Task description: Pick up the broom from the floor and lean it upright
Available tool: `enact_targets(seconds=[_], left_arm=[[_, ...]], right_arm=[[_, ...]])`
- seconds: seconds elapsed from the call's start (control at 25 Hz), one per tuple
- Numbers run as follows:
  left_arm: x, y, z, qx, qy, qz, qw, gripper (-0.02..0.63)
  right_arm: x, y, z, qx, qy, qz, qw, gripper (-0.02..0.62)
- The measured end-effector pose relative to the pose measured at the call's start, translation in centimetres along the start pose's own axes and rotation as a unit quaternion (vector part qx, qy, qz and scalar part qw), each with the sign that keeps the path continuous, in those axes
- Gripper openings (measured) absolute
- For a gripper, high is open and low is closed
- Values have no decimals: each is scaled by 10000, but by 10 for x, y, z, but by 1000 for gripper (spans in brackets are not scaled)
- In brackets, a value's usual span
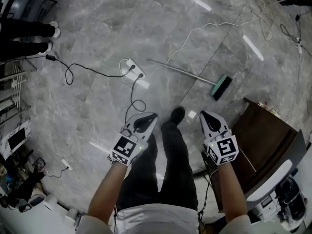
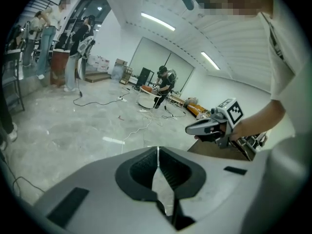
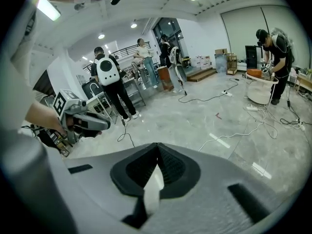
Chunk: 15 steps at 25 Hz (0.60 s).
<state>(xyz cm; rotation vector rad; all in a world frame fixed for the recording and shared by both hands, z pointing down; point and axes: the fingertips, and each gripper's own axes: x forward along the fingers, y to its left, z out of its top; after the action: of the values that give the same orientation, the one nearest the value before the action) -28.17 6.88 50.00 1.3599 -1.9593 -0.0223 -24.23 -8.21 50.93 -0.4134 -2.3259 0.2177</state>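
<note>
The broom (image 1: 195,76) lies flat on the grey marble floor in the head view, its thin metal handle running from upper left down to a green-and-black head (image 1: 222,87). Both grippers hang in the air in front of the person's body, well short of it. The left gripper (image 1: 154,115) is shut and holds nothing; in its own view the jaws (image 2: 157,152) meet in a thin line. My right gripper (image 1: 203,114) is likewise shut and empty, its jaws (image 3: 157,150) pressed together. Each gripper view catches the other gripper off to the side, and neither shows the broom.
A white power strip (image 1: 132,68) with black and white cables lies left of the broom handle. A brown wooden cabinet (image 1: 265,140) stands at the right. The person's own shoe (image 1: 176,114) is between the grippers. Other people's feet (image 1: 51,32) stand at the top left.
</note>
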Motion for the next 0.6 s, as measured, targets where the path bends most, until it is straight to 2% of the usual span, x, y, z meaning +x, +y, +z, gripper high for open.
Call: enact_targets(seconds=[0.2,0.44,0.52,0.6], left_arm=[[43,49,-75,-101,-28,92,9999,11],[85,105,-159,-375,84,201,9991,11],[100,123,-178,-304,131,156,9993,11],[115,143,-200,-33,234,79,9997,11]], right_arm=[[82,-14,-69,-352,199,94,9991,2],[175,-30,-141,-400,237,169,9988,2],[201,-38,-155,-463,239,210,9984,2],[224,-48,-168,-529,242,259,9980,2]])
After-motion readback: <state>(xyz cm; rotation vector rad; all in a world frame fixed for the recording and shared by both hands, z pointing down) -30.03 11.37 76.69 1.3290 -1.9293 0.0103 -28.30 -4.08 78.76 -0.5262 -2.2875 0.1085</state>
